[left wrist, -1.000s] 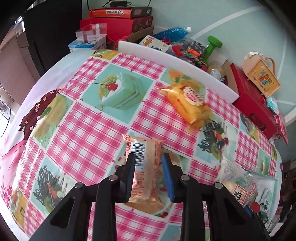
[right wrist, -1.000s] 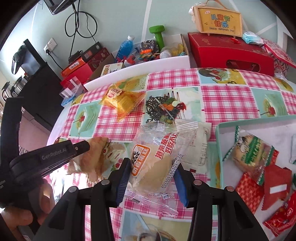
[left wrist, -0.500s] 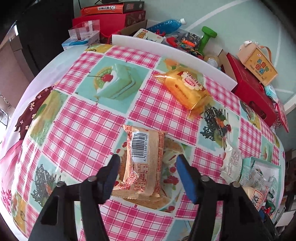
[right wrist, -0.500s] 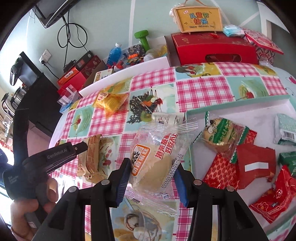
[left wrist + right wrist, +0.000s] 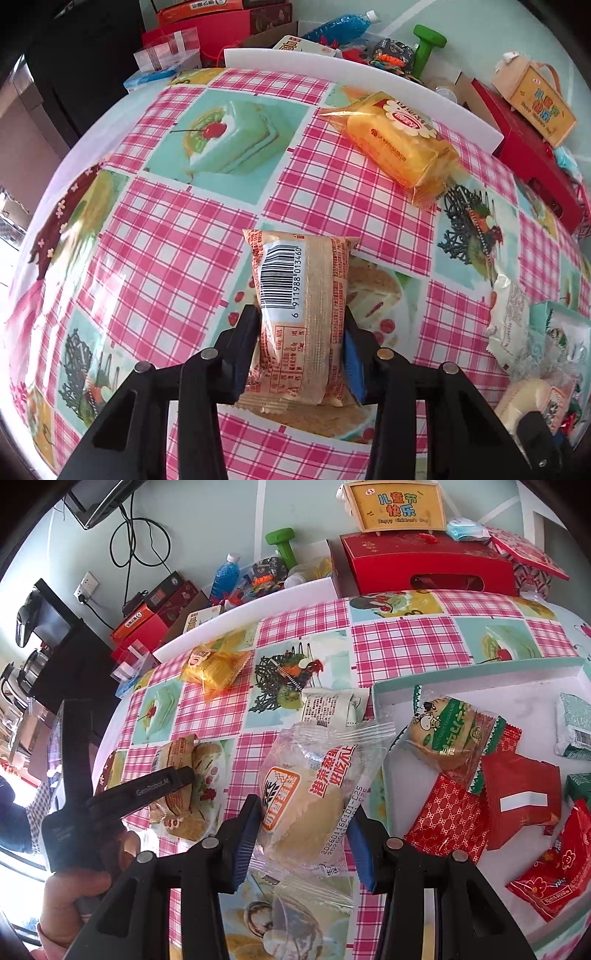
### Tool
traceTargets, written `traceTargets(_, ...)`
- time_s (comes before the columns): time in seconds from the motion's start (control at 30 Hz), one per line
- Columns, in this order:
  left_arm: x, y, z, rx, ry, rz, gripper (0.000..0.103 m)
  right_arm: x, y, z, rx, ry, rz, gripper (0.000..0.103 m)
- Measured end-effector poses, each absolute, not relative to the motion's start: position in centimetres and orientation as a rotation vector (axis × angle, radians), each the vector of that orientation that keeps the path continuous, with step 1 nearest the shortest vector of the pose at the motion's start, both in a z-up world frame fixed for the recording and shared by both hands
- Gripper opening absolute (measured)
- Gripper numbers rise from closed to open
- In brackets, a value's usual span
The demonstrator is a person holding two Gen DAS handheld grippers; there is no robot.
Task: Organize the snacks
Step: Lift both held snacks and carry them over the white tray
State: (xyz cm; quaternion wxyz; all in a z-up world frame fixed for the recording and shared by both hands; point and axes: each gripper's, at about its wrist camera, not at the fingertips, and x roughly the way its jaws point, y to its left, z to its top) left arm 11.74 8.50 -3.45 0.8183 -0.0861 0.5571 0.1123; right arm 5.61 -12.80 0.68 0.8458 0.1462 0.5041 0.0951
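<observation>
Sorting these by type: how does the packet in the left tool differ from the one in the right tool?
The barcode packet in the left tool is opaque orange and lies back side up on the tablecloth. The bun packet in the right tool is clear, showing a pale bun, front label up, beside the tray. Both are single sealed snacks, each clamped between tool pads.

The left gripper (image 5: 301,345) is closing its jaws again on the barcode-printed snack packet (image 5: 301,314), after opening and setting it on the tablecloth (image 5: 177,236). The right gripper (image 5: 301,840) is carrying the clear-wrapped bun (image 5: 314,790) nearer the tray (image 5: 476,666).
</observation>
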Motion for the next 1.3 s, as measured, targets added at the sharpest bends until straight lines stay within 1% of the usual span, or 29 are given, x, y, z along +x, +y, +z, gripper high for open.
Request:
traceTargets(0.03, 11.7, 8.1, -3.3, -0.176, 1.187, 0.242, 0.038, 5.6, -12.9, 0.7, 0.310, 1.062, 0.200, 0.048)
traceTargets(0.1, 11.7, 7.9, -3.1, -0.192, 1.185, 0.231, 0.037, 5.5, -13.0, 1.0, 0.315, 1.054, 0.199, 0.049)
traceTargets(0.27, 11.4, 6.6, -1.8, -0.195, 1.156, 0.198, 0.036, 5.1, -13.6, 1.9, 0.334, 1.025, 0.199, 0.048)
traceTargets(0.47, 10.6, 3.7, 1.8, -0.195, 1.071, 0.083, 0.036, 4.7, -15.6, 3.4, 0.378, 0.976, 0.181, 0.049)
traceTargets(0.67, 10.2, -0.9, 3.4, -0.158, 1.052, -0.096, 0.036, 4.3, -20.7, 4.5, 0.453, 0.920, 0.075, 0.049)
traceTargets(0.87, 9.2, -7.6, 4.1, -0.054, 1.053, -0.243, 0.036, 3.6, -27.6, 4.0, 0.538, 0.893, -0.089, 0.049)
traceTargets(1.03, 8.1, -12.3, 3.6, 0.043, 1.052, -0.320, 0.036, 2.9, -31.5, 3.5, 0.581, 0.878, -0.176, 0.049)
traceTargets(1.3, 7.5, -15.5, 0.4, 0.110, 1.142, -0.357, 0.036, 3.1, -33.2, 2.2, 0.617, 0.887, -0.192, 0.049)
